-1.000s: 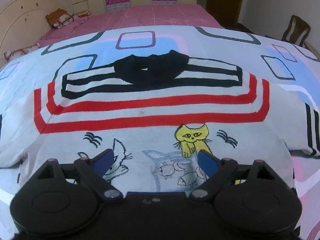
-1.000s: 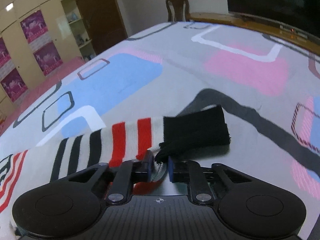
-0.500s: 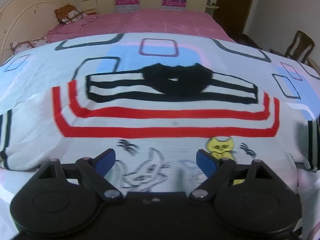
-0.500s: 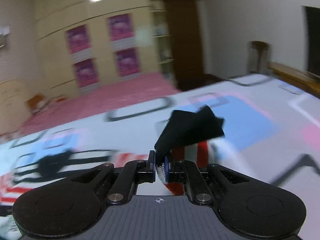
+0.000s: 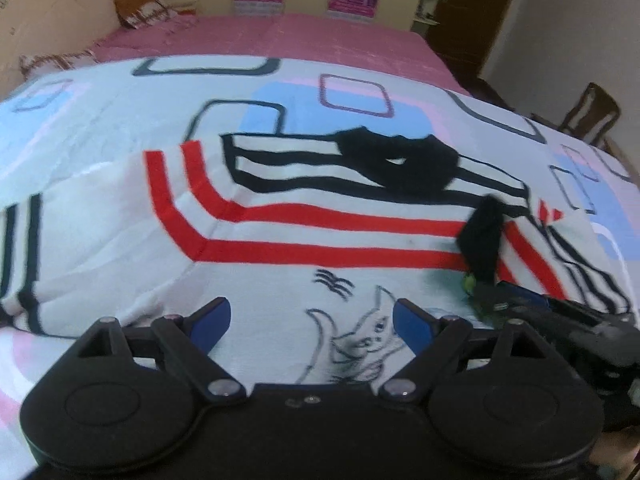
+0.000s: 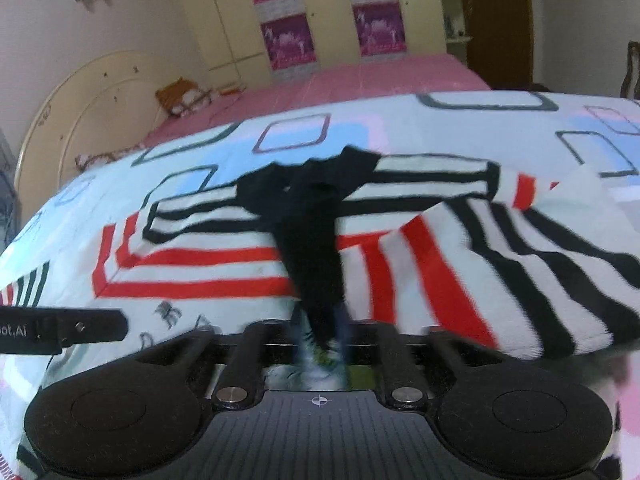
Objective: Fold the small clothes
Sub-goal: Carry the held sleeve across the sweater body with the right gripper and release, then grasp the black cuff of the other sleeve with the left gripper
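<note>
Bedspread (image 5: 100, 120) bears 1 sweater (image 5: 280, 232) (2 sleeves).

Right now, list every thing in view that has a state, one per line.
White knit sweater with red and black stripes: spread flat on the bed, front up.
Its right sleeve with the black cuff: folded in across the chest.
Left gripper: open, empty.
Right gripper: opening, cuff between its jaws.

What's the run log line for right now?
right gripper: opening, sleeve cuff between jaws | sleeve over sweater | left gripper: open, empty
</note>
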